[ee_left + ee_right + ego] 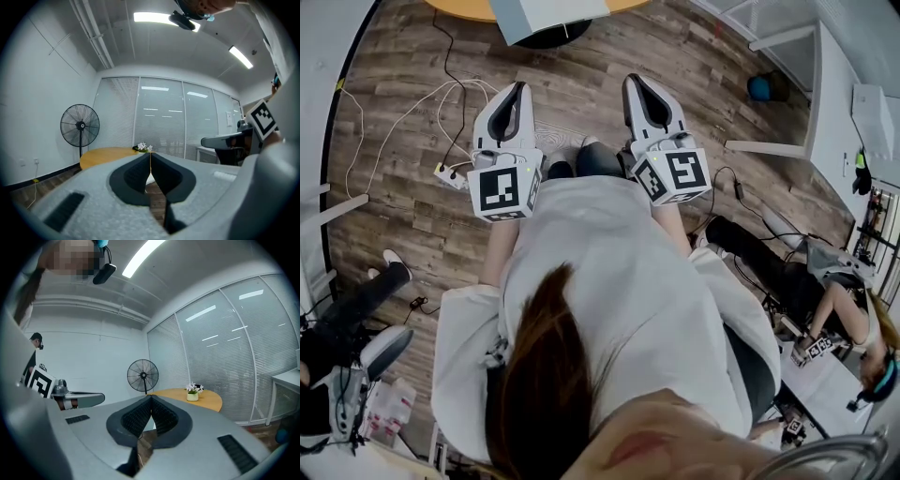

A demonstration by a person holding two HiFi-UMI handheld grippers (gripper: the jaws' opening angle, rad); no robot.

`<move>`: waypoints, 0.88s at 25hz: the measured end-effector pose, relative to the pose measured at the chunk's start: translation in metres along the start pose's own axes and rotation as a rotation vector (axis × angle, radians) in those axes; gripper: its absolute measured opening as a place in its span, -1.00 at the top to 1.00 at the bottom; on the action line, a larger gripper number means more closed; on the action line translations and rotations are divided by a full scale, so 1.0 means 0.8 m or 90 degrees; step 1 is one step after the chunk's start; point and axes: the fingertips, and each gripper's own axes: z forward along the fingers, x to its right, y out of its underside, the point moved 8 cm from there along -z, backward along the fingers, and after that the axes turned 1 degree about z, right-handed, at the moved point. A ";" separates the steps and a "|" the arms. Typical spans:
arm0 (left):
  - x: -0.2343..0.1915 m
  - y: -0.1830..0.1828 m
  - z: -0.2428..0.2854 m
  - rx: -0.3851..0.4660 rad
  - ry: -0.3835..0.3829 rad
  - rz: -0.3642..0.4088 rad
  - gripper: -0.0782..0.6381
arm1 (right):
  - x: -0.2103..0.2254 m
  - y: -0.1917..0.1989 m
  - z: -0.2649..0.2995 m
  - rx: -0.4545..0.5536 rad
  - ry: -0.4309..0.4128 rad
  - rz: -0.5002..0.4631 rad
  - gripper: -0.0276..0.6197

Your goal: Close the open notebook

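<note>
The white-and-black left gripper [150, 155] and right gripper [151, 397] are both clenched on nothing, held level above brown wood-plank floor [581, 89], facing a round yellow table [208, 401] (the open notebook shows in no view)

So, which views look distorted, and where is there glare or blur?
Left gripper view: fisheye bends straight lines, and the ceiling light glares. Right gripper view: same bending, black corners. Head view: floor sharp, hair near the lens softer.
</note>
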 end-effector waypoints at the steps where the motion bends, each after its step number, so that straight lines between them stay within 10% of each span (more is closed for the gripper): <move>1: -0.002 0.001 0.001 -0.002 -0.002 -0.001 0.73 | 0.000 0.001 0.003 0.000 -0.002 0.001 0.91; 22: -0.008 0.002 0.159 -0.058 -0.037 -0.029 0.73 | 0.117 -0.007 0.136 -0.032 -0.073 0.026 0.91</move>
